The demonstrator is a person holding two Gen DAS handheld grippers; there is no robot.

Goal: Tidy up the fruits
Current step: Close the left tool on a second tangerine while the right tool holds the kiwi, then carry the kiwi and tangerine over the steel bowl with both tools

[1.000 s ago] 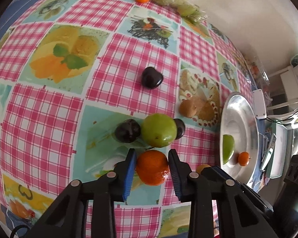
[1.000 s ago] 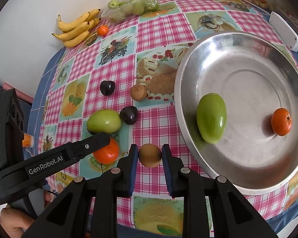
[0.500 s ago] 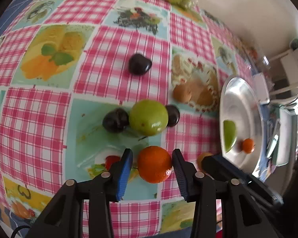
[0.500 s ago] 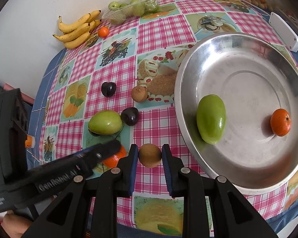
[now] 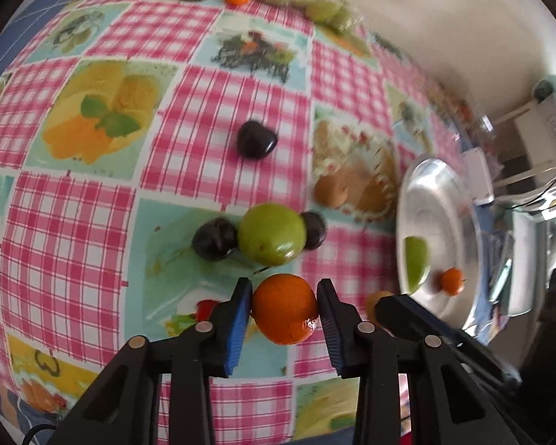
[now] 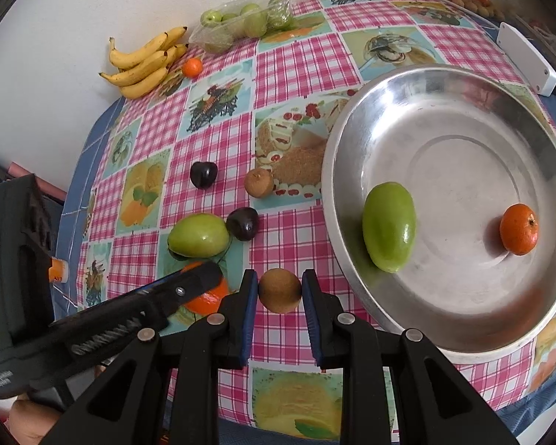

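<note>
The checked tablecloth (image 6: 289, 74) carries the steel tray (image 6: 459, 345) at 3 o'clock, a green mango (image 6: 389, 236) and a small tangerine (image 6: 519, 228) inside it. The left gripper (image 5: 282, 309), its jaws having just been closing, clamps an orange (image 5: 283, 307) at 6 o'clock in its view. The right gripper (image 6: 280, 291) pinches a brown fruit (image 6: 280, 291) at 6 o'clock, beside the tray's rim.

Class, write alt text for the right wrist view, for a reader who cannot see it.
The right gripper clamps a small brown fruit above a pink checked tablecloth, beside a metal plate holding a green mango and an orange. At left, the left gripper sits at another orange.
</note>
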